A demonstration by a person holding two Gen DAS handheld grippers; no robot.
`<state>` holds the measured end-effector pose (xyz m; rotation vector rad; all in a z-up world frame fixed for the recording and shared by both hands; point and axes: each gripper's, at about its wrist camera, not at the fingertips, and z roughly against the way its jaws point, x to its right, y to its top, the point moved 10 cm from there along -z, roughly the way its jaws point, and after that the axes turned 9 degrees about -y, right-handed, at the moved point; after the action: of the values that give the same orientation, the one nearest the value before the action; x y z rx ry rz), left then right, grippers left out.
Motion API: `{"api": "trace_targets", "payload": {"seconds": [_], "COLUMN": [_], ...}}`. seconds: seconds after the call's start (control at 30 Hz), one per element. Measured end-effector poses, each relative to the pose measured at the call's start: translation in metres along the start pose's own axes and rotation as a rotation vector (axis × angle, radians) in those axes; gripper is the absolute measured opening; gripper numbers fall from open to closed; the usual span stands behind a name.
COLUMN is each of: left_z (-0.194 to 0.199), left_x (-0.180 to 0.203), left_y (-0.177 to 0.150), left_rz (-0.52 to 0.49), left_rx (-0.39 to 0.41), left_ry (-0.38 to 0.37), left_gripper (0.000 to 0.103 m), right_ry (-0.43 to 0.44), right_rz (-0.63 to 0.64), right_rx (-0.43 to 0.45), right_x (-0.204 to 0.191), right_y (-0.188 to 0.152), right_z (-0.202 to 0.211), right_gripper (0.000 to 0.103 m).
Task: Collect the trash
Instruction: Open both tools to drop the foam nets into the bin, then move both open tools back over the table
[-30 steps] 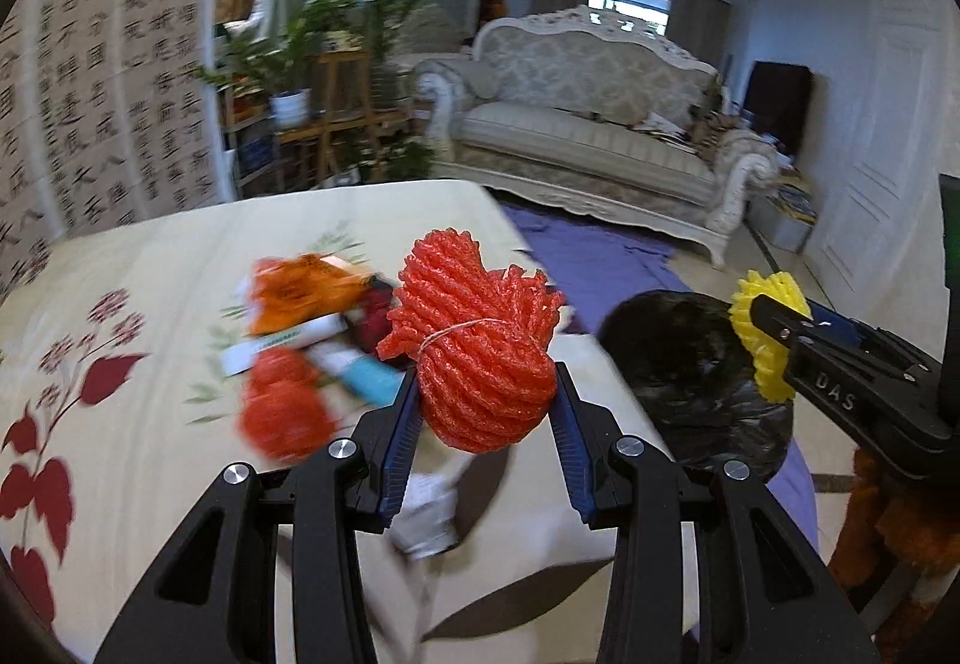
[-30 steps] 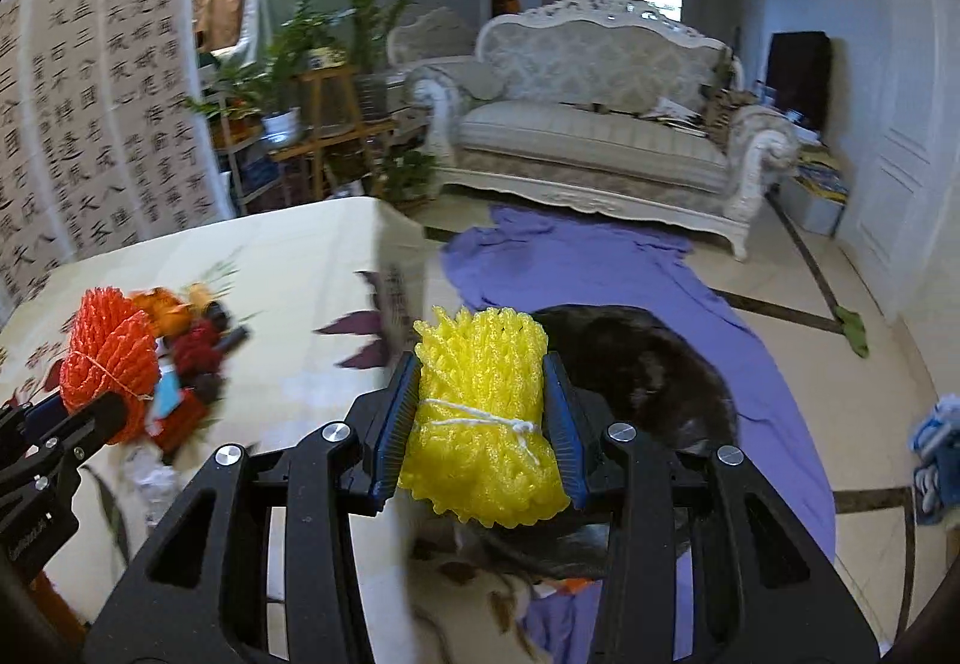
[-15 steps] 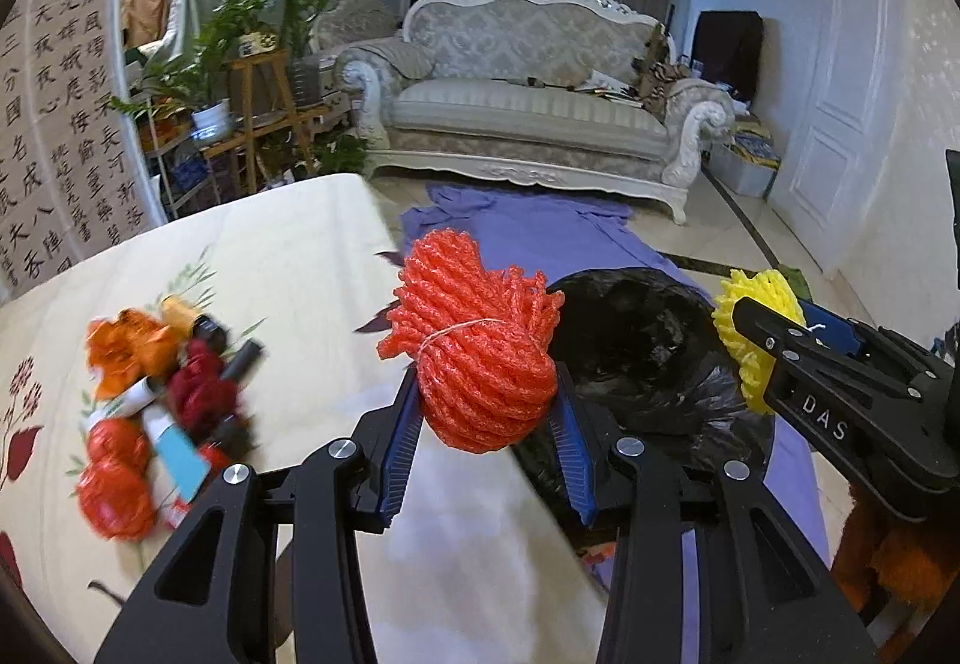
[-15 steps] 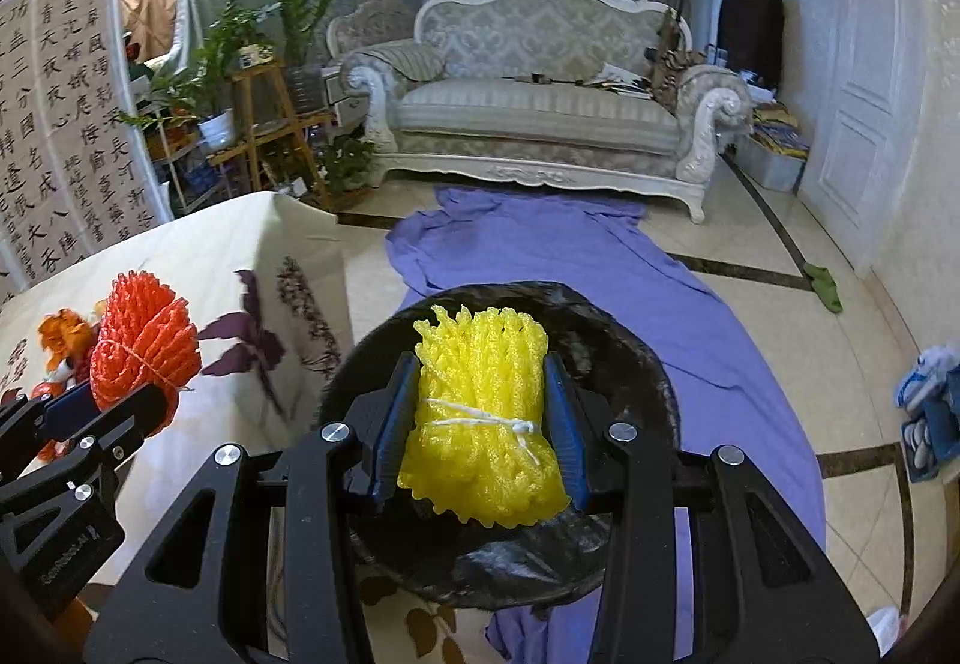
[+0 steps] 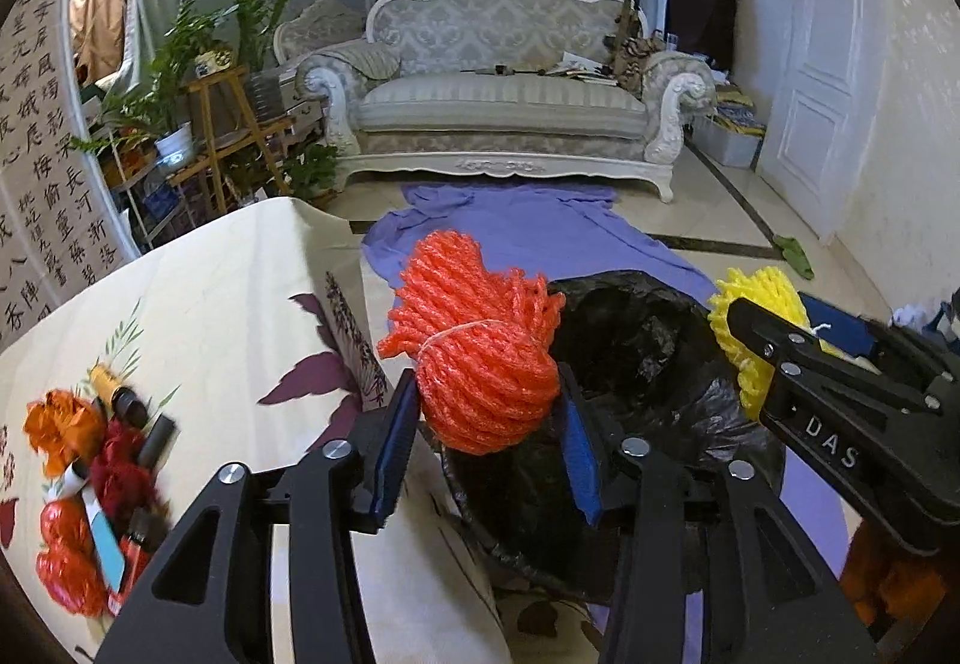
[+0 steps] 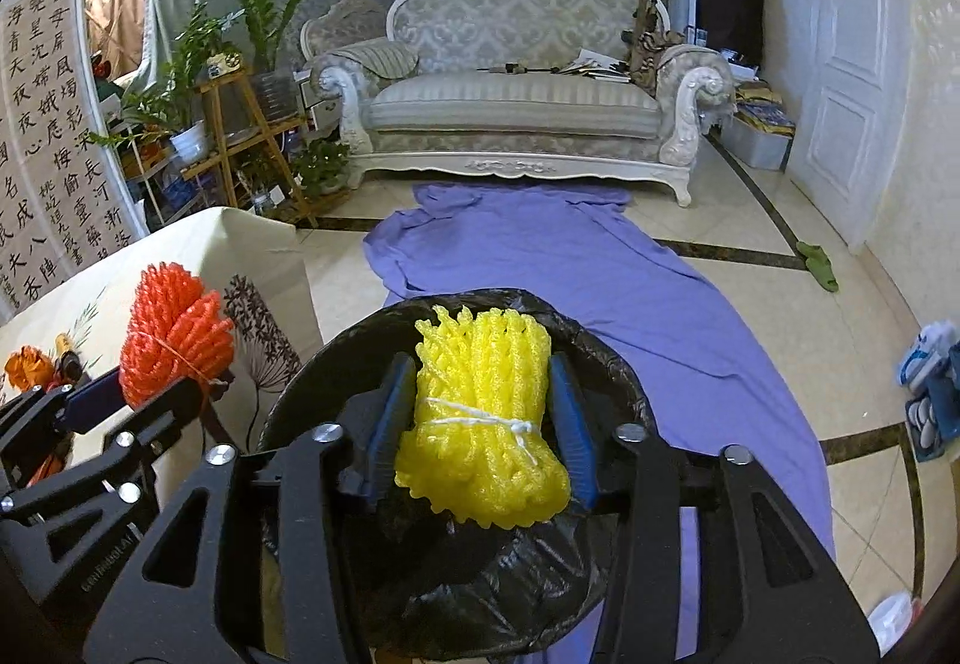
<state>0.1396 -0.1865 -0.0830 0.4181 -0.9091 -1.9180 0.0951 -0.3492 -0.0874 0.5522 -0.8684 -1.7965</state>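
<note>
- We hold the orange foam net bundle (image 5: 480,358) pinched between the pads of the left gripper (image 5: 489,442), at the near rim of the black bin bag (image 5: 654,340), about level with the table edge (image 5: 336,268).
- We hold the yellow foam net bundle (image 6: 480,418) pinched in the right gripper (image 6: 480,436), directly over the bag's open mouth (image 6: 606,358).
- Risk: if we release the orange bundle from here, it may strike the rim and drop to the floor or onto the purple cloth (image 6: 600,268).
- Risk: foam net is light and springy; it may cling to a pad or bounce off the slack liner.
- Risk: the two grippers sit near each other; they may collide if both release together.
- More trash (image 5: 96,484) lies on the table.
</note>
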Motion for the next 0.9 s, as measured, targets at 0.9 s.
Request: {"api": "trace_targets", "payload": {"seconds": [0.9], "left_z": [0.07], "left_x": [-0.054], "left_y": [-0.022], "left_rz": [0.118], "left_rx": [0.03], "left_ry": [0.107], "left_gripper": [0.076], "right_ry": [0.073], "right_rz": [0.009], "right_rx": [0.0], "right_x": [-0.034], "right_y": [-0.018], "right_z": [0.046], "right_gripper": [0.059]}}
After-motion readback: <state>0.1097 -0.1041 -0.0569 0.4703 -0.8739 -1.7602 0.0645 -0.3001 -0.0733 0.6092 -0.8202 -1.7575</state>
